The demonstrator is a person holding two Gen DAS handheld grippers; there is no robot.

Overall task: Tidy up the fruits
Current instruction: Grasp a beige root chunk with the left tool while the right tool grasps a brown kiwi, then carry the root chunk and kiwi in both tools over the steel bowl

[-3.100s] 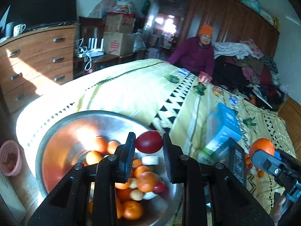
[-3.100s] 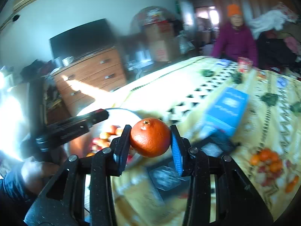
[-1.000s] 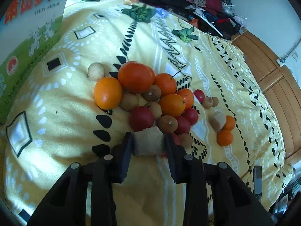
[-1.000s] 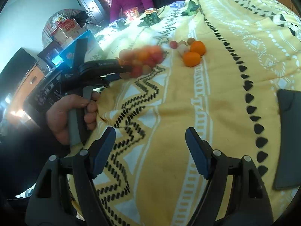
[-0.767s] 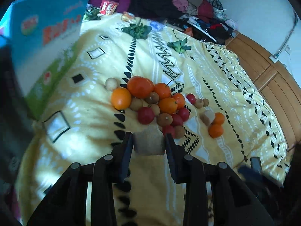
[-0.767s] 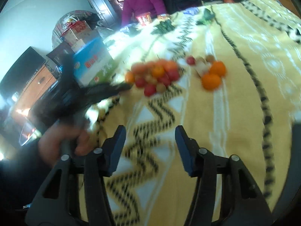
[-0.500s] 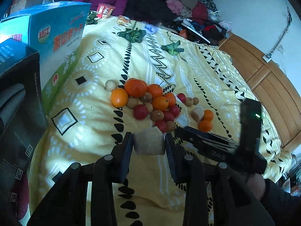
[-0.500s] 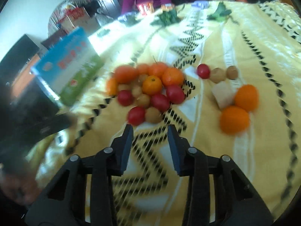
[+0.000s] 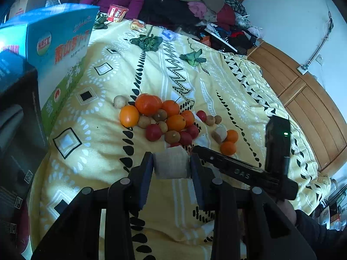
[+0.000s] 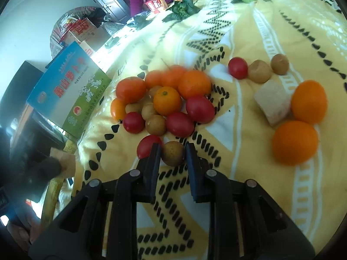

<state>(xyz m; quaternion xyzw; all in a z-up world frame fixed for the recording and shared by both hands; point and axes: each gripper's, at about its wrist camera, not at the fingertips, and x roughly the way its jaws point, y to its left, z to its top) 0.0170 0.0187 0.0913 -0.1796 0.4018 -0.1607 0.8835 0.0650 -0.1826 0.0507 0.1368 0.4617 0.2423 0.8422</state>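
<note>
Left claw (image 9: 171, 165) grips a pale beige cube (image 9: 171, 162), held above the yellow bedspread (image 9: 97, 130) just short of the fruit pile (image 9: 160, 119); pointing steeply down, it has the right claw's arm crossing beneath its right finger.

Right claw (image 10: 172, 153), jaws having just closed, pinches a small brown longan-like fruit (image 10: 172, 153) at the pile's near edge, a red cherry tomato (image 10: 148, 146) touching its left finger. It angles downward, nearer the pile.

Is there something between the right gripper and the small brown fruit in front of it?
Nothing visible. The right gripper has just been closing, and the small brown fruit sits between its fingers, pads against it. A red fruit lies just beside the left finger, outside the jaws.
</note>
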